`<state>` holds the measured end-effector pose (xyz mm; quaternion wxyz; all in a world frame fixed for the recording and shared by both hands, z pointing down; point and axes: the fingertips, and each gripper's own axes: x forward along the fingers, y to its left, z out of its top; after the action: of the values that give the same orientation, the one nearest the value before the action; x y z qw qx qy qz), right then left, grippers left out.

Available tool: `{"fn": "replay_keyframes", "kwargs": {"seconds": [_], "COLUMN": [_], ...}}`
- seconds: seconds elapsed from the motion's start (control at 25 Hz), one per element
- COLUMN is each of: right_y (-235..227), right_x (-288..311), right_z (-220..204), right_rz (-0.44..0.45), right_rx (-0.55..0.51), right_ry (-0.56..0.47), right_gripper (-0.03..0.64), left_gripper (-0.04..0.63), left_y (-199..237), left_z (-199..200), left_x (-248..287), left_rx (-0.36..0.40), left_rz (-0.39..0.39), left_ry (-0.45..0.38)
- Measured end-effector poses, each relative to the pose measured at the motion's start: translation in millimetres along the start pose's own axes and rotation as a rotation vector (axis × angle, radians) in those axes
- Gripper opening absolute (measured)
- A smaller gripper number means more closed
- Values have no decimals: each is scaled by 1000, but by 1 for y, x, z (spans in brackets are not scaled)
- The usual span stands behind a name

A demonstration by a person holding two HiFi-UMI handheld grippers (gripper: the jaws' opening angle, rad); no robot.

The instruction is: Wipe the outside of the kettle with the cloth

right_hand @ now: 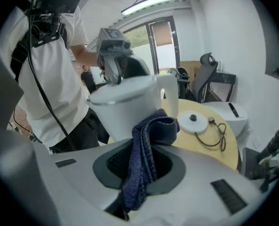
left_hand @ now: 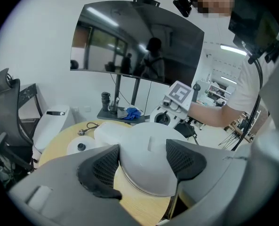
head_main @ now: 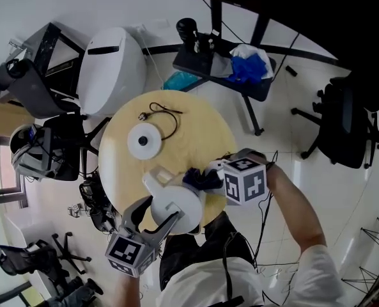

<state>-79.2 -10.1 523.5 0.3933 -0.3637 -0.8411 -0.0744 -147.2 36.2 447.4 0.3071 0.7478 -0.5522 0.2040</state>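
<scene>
At the tabletop's (head_main: pixel 195 123) near edge, the left gripper (left_hand: pixel 143 161) is clamping the kettle (head_main: pixel 179 200) between its jaws, one pad on each side. It is seemingly bracing the kettle so it is not sliding under the wiping. The right gripper's (right_hand: pixel 141 166) jaws are pinching a folded dark cloth (right_hand: pixel 146 149), whose free end is pressing against the kettle's side. Farther in, toward the tabletop's middle, the base (head_main: pixel 145 141) and its cord (head_main: pixel 167 114) are lying apart from the kettle, likely leaving its whole outside reachable.
</scene>
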Motion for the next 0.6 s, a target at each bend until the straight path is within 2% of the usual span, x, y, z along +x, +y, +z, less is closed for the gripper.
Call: {"fn": "replay_keyframes", "kwargs": {"seconds": [0.24,0.32,0.44,0.6], "right_y": [-20,-29,-38,-43], "right_x": [61,79,97,93], "right_z": [-52,-75,-94,-88], "right_rz": [141,171,226,282], "right_rx": [92,117,115,58], "right_ry": [28,78,162,195], "right_gripper": [66,66,66,66], "left_gripper": [310,310,310,310], "left_y": [-3,-4,-3,-4], "left_z": [2,4,4,2], "left_x": [0,1,2,6], "left_rx": [-10,-13,-19,-12], "left_rz": [-1,4,13,11], "left_ry": [-9,-16,-24,-14]}}
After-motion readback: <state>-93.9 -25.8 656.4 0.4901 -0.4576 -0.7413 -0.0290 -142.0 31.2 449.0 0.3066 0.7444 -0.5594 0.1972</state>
